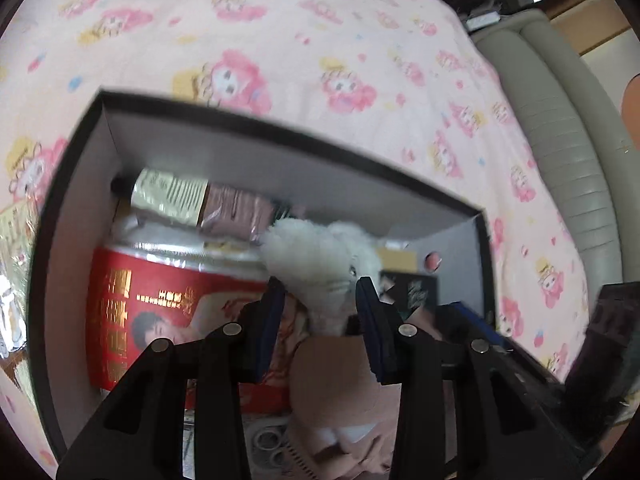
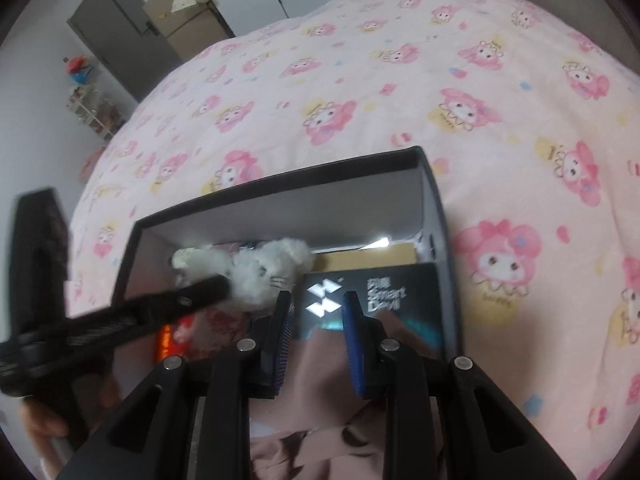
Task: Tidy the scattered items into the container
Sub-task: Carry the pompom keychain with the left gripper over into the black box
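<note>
A: On the bed (image 2: 400, 80) with its pink cartoon sheet sits the black box (image 1: 280, 128), white inside. What lies in it?

B: A red can (image 1: 168, 300), a gold-and-brown tube (image 1: 200, 200) by the far wall, a dark packet (image 2: 380, 300) and pinkish-brown cloth (image 2: 320, 380).

A: And the white plush toy (image 1: 320, 256)?

B: Inside the box, between the blue pads of the left hand-held gripper (image 1: 320, 316); its jaws stand partly apart and I cannot tell whether they press it.

A: The right hand-held gripper (image 2: 318, 332)?

B: Jaws narrow, over the cloth, gripping nothing that I can make out
</note>
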The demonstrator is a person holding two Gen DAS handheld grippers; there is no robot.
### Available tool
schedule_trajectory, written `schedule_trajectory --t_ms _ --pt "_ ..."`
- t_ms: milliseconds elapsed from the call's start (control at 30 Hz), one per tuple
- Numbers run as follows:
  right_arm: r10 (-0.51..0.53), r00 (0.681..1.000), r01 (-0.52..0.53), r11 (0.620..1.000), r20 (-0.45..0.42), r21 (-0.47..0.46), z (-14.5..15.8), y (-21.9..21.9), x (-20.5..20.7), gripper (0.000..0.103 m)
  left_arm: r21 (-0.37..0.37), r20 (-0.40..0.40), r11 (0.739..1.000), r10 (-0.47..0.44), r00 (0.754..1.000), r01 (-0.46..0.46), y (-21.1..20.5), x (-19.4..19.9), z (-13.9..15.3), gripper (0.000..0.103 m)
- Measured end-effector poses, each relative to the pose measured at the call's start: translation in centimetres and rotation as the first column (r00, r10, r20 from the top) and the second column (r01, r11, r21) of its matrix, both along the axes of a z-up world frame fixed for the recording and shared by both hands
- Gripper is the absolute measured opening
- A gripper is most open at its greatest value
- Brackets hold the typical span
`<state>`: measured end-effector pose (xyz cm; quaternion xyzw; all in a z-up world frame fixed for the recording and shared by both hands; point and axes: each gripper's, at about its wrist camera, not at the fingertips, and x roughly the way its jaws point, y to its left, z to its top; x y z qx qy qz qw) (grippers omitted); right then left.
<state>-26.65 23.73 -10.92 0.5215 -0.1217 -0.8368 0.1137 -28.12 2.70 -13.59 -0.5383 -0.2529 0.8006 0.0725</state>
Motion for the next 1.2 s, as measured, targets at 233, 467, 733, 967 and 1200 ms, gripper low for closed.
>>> schedule_trajectory --t_ms 233,467,733,967,1200 --pt "0.06 0.996 -0.059 0.998 0.072 -0.012 -1.4 -1.7 -2.9 0.022 -0.033 0.052 0.991 0.128 0.99 -0.127 -2.2 0.0 -1.8 0.036" --pt "0.057 0.995 -0.056 0.998 0.079 -0.009 -1.7 -1.4 -3.2 0.022 0.06 0.073 0.997 0.047 0.996 -0.052 -0.1 -1.9 -2.8 0.036" --pt "0.138 0.977 -0.131 0.99 0.16 -0.055 -4.4 -3.0 -3.8 0.025 0.201 0.109 0.976 0.066 0.992 -0.087 -1.0 -2.3 -4.3 0.036" --pt "0.114 0.993 -0.114 0.993 0.017 0.023 -0.8 -2.6 -2.6 0.019 0.271 0.032 0.963 -0.022 0.999 0.013 1.8 -2.4 -2.6 0.025" --pt "0.034 0.999 -0.034 0.999 -0.009 0.008 1.1 0.4 -1.7 0.018 0.343 -0.041 0.936 -0.073 0.996 0.083 2.0 -1.2 -0.4 0.031"
